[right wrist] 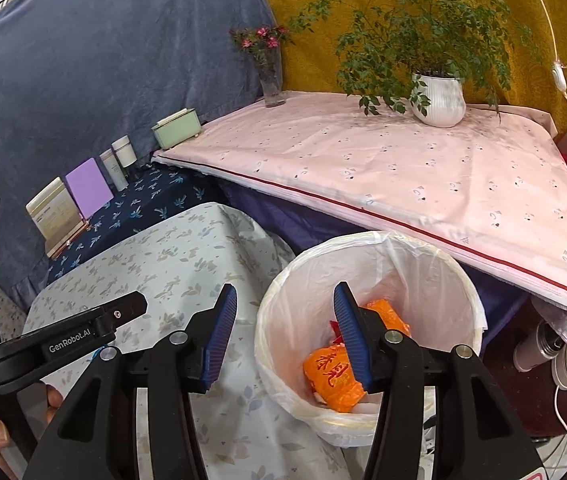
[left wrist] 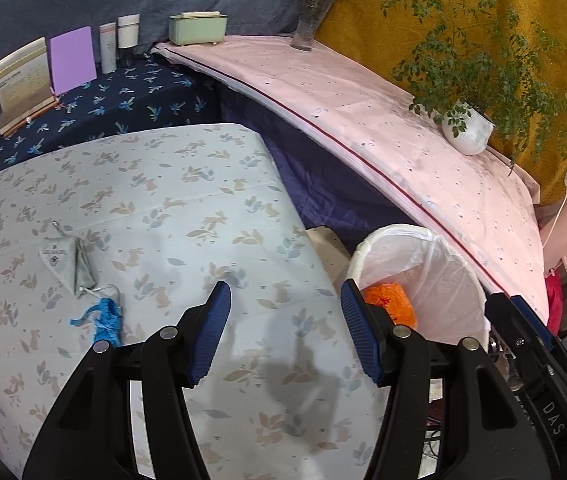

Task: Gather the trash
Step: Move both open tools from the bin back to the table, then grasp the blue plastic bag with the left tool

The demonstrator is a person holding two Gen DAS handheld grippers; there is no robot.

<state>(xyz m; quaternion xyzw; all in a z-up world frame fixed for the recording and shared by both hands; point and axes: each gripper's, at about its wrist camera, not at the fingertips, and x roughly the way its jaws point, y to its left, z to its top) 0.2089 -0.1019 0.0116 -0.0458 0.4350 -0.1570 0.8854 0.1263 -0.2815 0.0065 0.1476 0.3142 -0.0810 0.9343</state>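
A white bin with a clear liner [right wrist: 463,312] stands beside the low table; it also shows in the left wrist view [left wrist: 443,264]. Orange wrappers [right wrist: 333,378] lie inside it, seen too in the left wrist view [left wrist: 393,300]. On the leaf-print tablecloth [left wrist: 163,208] lie a grey pouch [left wrist: 65,258] and a crumpled blue scrap [left wrist: 105,320]. My left gripper [left wrist: 285,308] is open and empty above the cloth, right of the scrap. My right gripper [right wrist: 285,308] is open and empty over the bin's near rim.
A pink-covered higher table [right wrist: 403,176] holds a potted plant [right wrist: 439,100], a flower vase [right wrist: 271,76] and a green box [right wrist: 175,128]. Cards and bottles [left wrist: 73,60] stand on the dark blue cloth at the back. Steel flasks [right wrist: 551,344] lie on the floor right of the bin.
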